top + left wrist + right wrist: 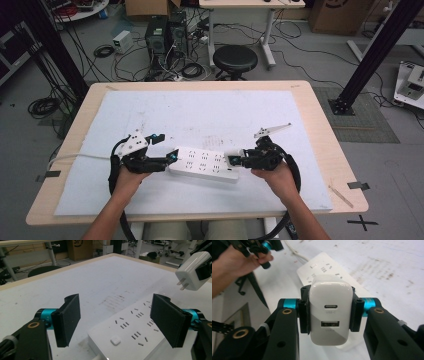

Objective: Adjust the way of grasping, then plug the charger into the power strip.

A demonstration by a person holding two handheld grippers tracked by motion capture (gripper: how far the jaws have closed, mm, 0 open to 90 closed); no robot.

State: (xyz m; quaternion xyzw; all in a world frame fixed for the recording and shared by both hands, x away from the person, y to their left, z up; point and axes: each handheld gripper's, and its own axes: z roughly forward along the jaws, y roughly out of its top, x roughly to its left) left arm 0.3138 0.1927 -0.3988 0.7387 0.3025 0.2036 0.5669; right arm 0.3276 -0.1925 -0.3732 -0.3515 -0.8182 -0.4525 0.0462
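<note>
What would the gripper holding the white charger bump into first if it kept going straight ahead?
Probably the white power strip. The right gripper, shut on the charger, points along the strip's top towards its far end, though how high it hovers is unclear.

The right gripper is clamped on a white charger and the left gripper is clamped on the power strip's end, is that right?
Not quite: the left gripper is open, its jaws straddling the power strip without pressing it, as the left gripper view shows. The right gripper does clamp the white charger.

1. High view: above the person's side, looking forward and down over the whole table [305, 100].
2. Gripper views: low, close, along own jaws.
3. All share the power strip [205, 164] [130, 332] [322, 266].
</note>
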